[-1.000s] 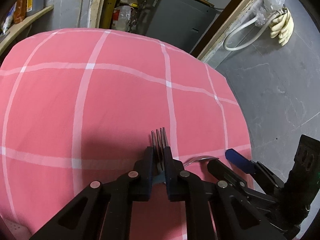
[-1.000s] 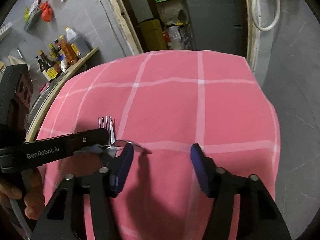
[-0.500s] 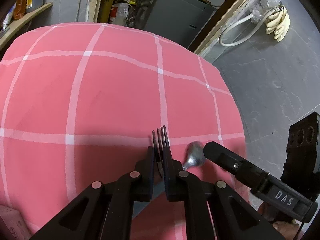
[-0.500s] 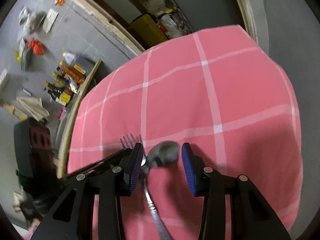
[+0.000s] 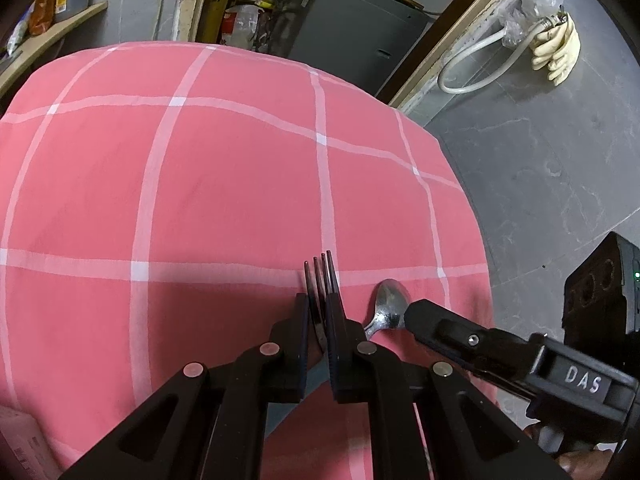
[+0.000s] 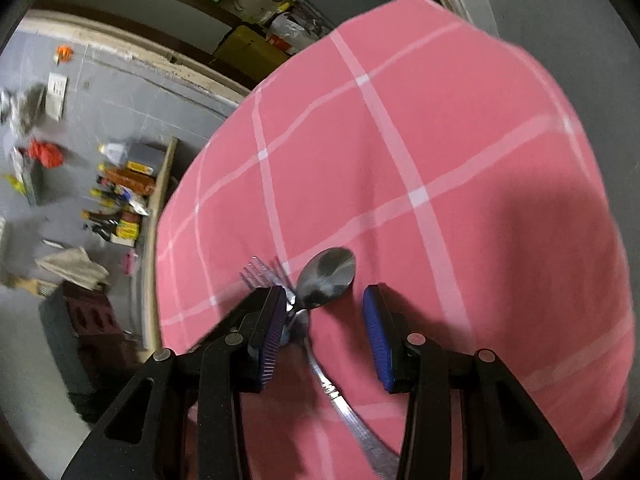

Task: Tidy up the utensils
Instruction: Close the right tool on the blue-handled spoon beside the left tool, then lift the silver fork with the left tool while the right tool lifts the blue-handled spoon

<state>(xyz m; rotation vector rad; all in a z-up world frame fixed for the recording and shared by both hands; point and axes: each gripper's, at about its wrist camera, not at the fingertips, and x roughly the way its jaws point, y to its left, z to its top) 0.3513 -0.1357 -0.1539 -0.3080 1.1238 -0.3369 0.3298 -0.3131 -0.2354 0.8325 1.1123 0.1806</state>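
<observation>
My left gripper (image 5: 318,320) is shut on a steel fork (image 5: 320,276), whose tines stick out past the fingertips over the pink checked tablecloth (image 5: 224,184). Just right of it lies a steel spoon (image 5: 390,308), with one finger (image 5: 440,328) of my right gripper reaching in beside its bowl. In the right wrist view the spoon (image 6: 326,278) sits on the cloth between the jaws of my right gripper (image 6: 326,320), which are closing. Its neck is close to the left blue pad (image 6: 274,332) and well clear of the right one. The fork tines (image 6: 260,272) show just left of that pad.
The table's right edge (image 5: 472,216) drops to a grey floor (image 5: 540,152). A dark cabinet (image 5: 352,12) stands behind the table. A shelf with bottles (image 6: 120,196) runs along the left side. A pale box (image 5: 16,440) lies at the near left corner.
The right gripper rolled, sank over the spoon and narrowed its jaws; the spoon now lies bowl-up between them. The left gripper kept still with the fork.
</observation>
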